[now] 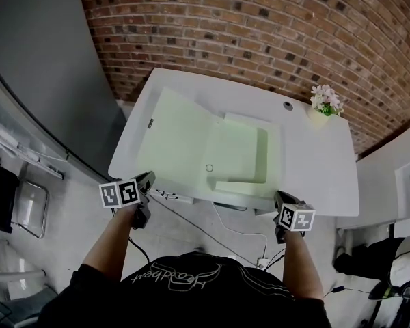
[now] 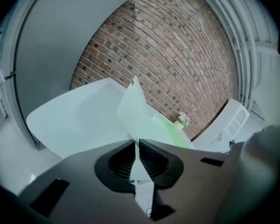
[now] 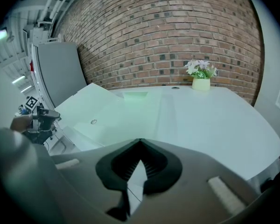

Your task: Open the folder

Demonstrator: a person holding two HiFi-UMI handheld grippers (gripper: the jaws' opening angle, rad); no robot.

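Left gripper [image 2: 136, 143]: jaws nearly together, pinching the edge of the tilted cover [image 2: 133, 111] of the pale green plastic folder [image 1: 242, 152]. Right gripper [image 3: 140, 141]: jaws pressed together, bottom centre. Folder: spread open, centre-left on the white rectangular table [image 1: 321, 162].

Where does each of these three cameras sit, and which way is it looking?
Head view: on the person's head, looking down at table and folder; forearms, left gripper, right gripper show.
Left gripper view: on that gripper, facing the brick wall; its fingers pinch the folder's cover.
Right gripper view: on that gripper, facing across the table; its fingers show.
Shared: all see the flower pot.
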